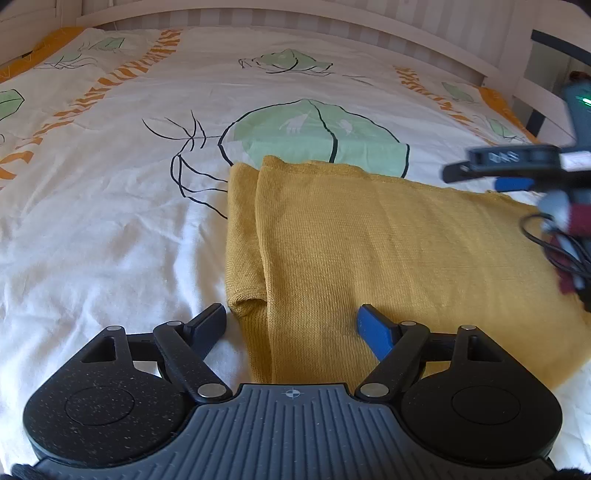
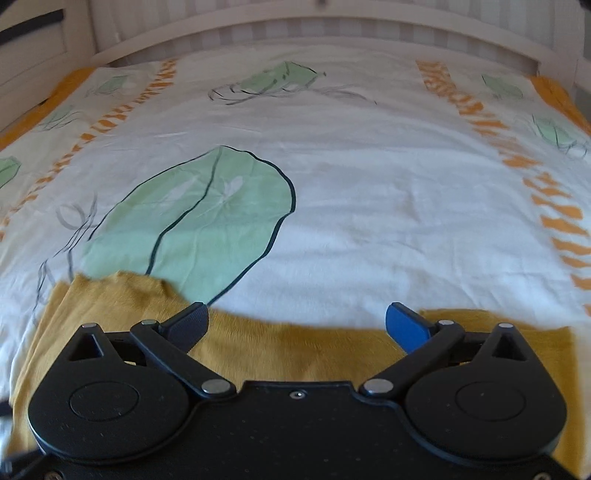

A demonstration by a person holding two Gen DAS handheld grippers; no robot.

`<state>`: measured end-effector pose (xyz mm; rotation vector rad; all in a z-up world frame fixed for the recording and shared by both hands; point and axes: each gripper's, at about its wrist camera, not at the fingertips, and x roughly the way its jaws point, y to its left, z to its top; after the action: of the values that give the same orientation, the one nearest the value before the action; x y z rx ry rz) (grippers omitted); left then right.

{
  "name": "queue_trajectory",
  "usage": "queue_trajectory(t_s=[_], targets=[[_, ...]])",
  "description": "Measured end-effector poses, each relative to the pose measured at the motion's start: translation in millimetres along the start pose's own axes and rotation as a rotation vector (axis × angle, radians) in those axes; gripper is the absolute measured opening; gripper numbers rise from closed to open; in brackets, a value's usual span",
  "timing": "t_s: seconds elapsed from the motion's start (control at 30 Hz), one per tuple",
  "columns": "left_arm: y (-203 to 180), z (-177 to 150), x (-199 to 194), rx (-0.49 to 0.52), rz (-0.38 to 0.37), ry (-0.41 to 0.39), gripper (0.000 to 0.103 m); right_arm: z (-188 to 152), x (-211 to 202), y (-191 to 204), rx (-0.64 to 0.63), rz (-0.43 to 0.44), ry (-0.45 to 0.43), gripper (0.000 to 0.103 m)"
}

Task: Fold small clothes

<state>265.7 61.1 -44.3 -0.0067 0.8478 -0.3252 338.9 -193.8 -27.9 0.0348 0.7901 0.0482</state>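
A mustard-yellow knitted garment lies folded flat on the bed, with a second layer showing along its left edge. My left gripper stands open just above its near left corner, one black finger over the sheet and one blue finger over the knit, pressing on nothing. The right gripper shows blurred at the right edge of the left wrist view, above the garment's far right part. In the right wrist view the right gripper is open and empty over the garment, near its far edge.
The bed carries a white cover printed with green leaves and orange bands. A white slatted bed rail runs along the far side. Dark cables and a dark red sleeve hang by the right gripper.
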Motion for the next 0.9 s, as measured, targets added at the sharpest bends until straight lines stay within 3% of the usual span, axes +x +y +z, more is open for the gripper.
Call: queue_trajectory(t_s=[0.2,0.37,0.57,0.9], targets=[[1,-4,1,0.0,-0.007,-0.012,0.08,-24,-26,-5,-0.028,-0.026,0.007,0.102],[-2,-7,2,0.034,-0.012,-0.017,0.085,-44,-16,-4,-0.049,-0.077,0.065,0.102],[-5,-9,3,0.039,-0.018,-0.021,0.092,-62,-18,-1,-0.054,-0.1,-0.016,0.103],[-7,-12,4,0.031,-0.007,-0.033,0.096,-75,-21,-4,-0.044,-0.086,-0.098,0.103]])
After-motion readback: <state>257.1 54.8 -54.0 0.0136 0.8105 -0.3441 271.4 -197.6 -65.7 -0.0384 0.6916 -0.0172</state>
